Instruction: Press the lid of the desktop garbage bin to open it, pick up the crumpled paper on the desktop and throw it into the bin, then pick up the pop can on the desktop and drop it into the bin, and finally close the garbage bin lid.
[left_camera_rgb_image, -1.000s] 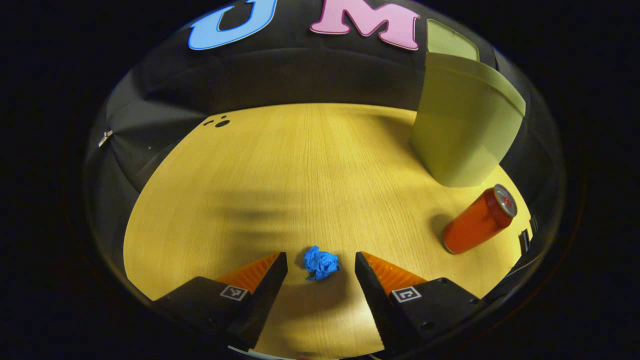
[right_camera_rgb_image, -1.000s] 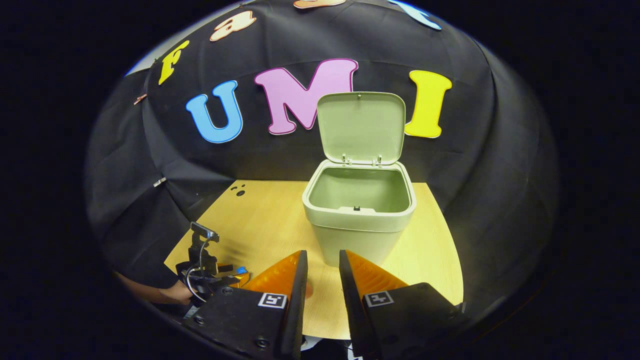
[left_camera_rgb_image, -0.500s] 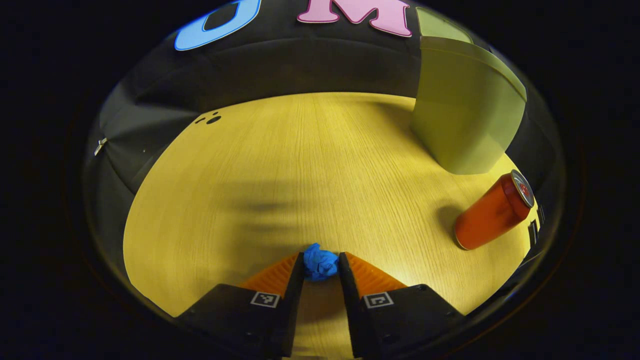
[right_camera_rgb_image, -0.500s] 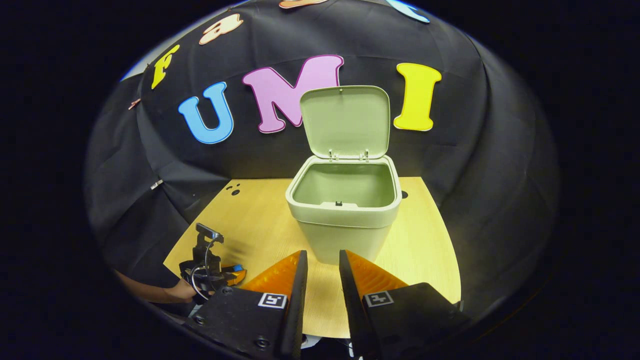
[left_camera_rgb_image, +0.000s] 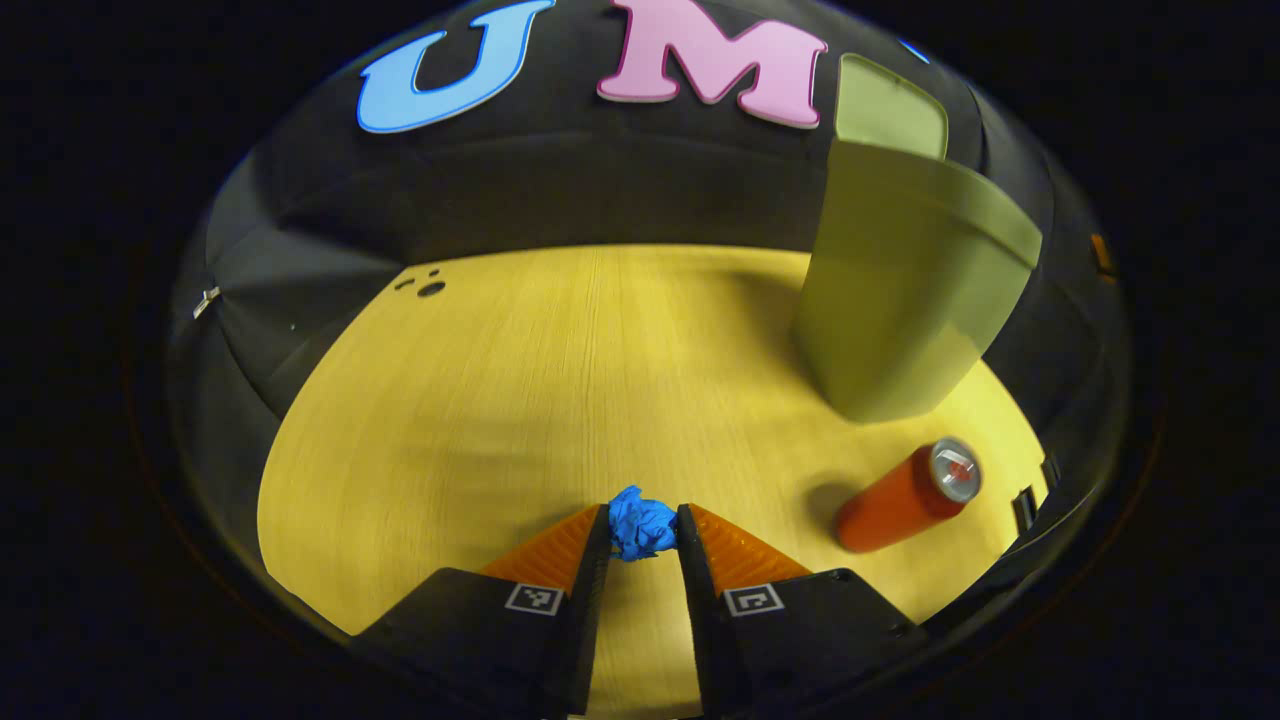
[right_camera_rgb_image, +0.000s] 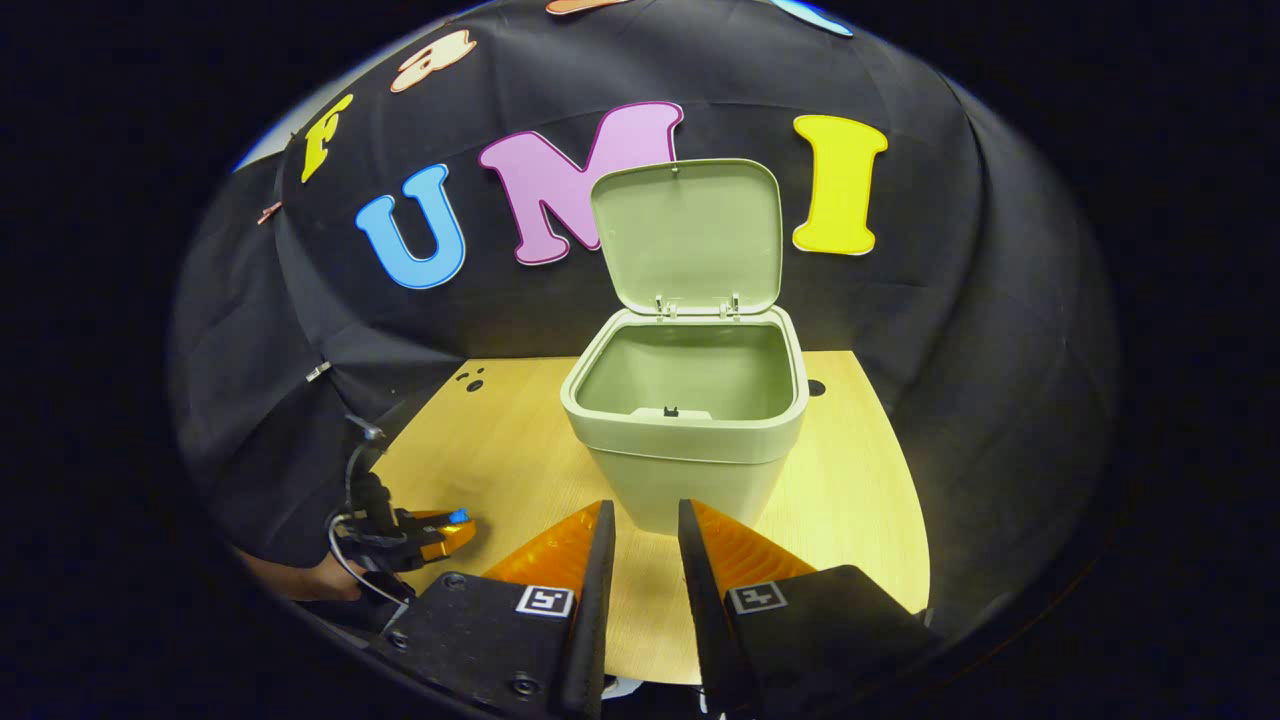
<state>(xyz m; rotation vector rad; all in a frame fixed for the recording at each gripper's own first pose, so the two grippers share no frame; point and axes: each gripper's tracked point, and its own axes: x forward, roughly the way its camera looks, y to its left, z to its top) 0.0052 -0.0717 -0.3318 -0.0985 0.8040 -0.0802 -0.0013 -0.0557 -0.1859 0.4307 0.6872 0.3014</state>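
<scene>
The left tool (left_camera_rgb_image: 642, 528) pinches the crumpled paper (left_camera_rgb_image: 641, 527) near the worktop's (left_camera_rgb_image: 560, 380) front edge; bare wood stretches ahead. The bin (right_camera_rgb_image: 690, 420) stands open, its lid (right_camera_rgb_image: 688, 238) upright, and the pop can (left_camera_rgb_image: 905, 495) lies beside it. The right tool (right_camera_rgb_image: 645, 535) hangs nearly closed, holding nothing. Since a half-second ago, the paper has risen slightly.

One garbage bin (right_camera_rgb_image: 690, 440) with one raised lid (right_camera_rgb_image: 688, 237); one crumpled paper (left_camera_rgb_image: 641, 527); one pop can (left_camera_rgb_image: 903, 496); two grippers: left gripper (left_camera_rgb_image: 642, 540), right gripper (right_camera_rgb_image: 644, 545); one table (left_camera_rgb_image: 560, 380).
</scene>
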